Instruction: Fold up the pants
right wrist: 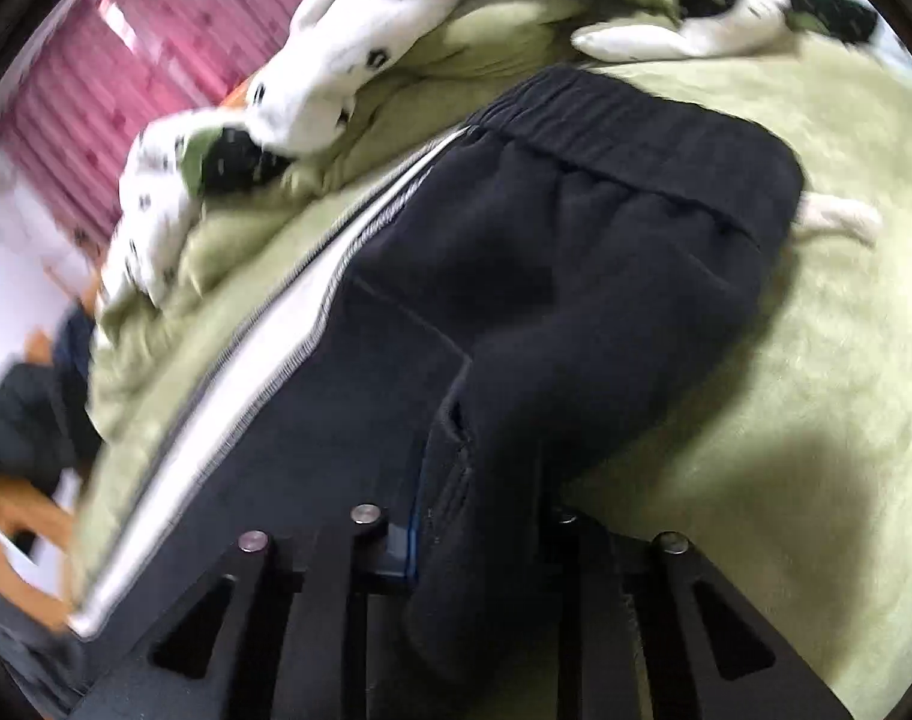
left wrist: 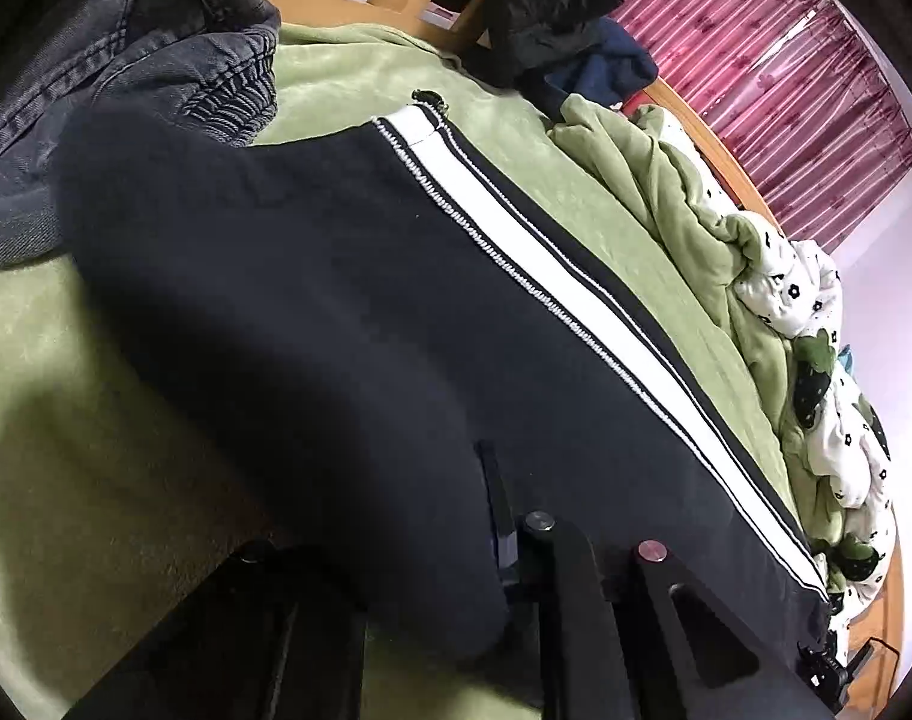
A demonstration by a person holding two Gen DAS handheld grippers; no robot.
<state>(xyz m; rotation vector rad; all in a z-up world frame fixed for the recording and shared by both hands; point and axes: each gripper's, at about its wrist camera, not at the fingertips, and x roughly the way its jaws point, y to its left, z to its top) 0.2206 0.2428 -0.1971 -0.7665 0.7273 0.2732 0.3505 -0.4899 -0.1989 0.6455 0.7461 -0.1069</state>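
The pants are dark, thick knit jogging trousers with a white side stripe and a gathered elastic waistband. They lie lengthwise on the green blanket that covers the bed, already doubled leg upon leg.

Handling, as judged: the fabric is soft and limp, of moderate weight, not slippery and not fragile. It will sag and drape when lifted and will not hold a crease unaided. Take hold at a doubled edge, through all layers; a single layer will peel away from the rest.

The left hand-held gripper is closed almost fully on a raised fold of the pants at the edge opposite the stripe. The right hand-held gripper is likewise pinched on a bunched ridge of the same dark cloth, on the waistband half.

Beyond the stripe edge of the pants lies a crumpled white floral quilt. Past the leg end sits a grey denim garment. A pink curtain hangs beyond the bed.
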